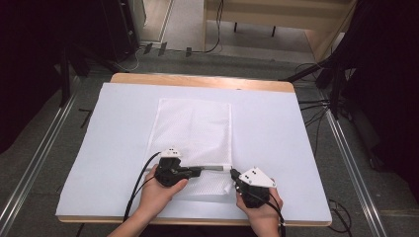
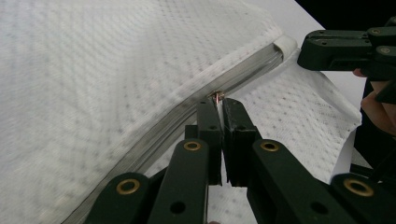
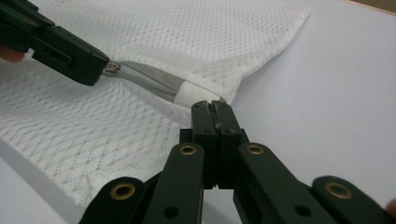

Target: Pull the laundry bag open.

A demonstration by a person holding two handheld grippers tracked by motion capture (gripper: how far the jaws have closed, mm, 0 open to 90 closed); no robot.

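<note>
A white mesh laundry bag [image 1: 192, 126] lies flat on a pale sheet [image 1: 276, 133], its zipper [image 1: 215, 168] running across its near end. My left gripper [image 1: 199, 171] comes in from the left and is shut on the small metal zipper pull [image 2: 218, 96], partway along the zipper [image 2: 254, 67]. My right gripper [image 1: 232, 174] is shut on the bag's edge beside the white tab [image 3: 189, 93] at the zipper's end. The right gripper view has its own tips [image 3: 214, 106] pinching the fabric and the left gripper [image 3: 100, 70] at the pull [image 3: 112, 68].
The sheet covers a wooden table [image 1: 197, 79], with bare sheet left and right of the bag. Cables [image 1: 316, 106] and metal rails [image 1: 346, 148] lie on the floor around the table. A person's hands [image 1: 158, 195] hold both grippers at the near edge.
</note>
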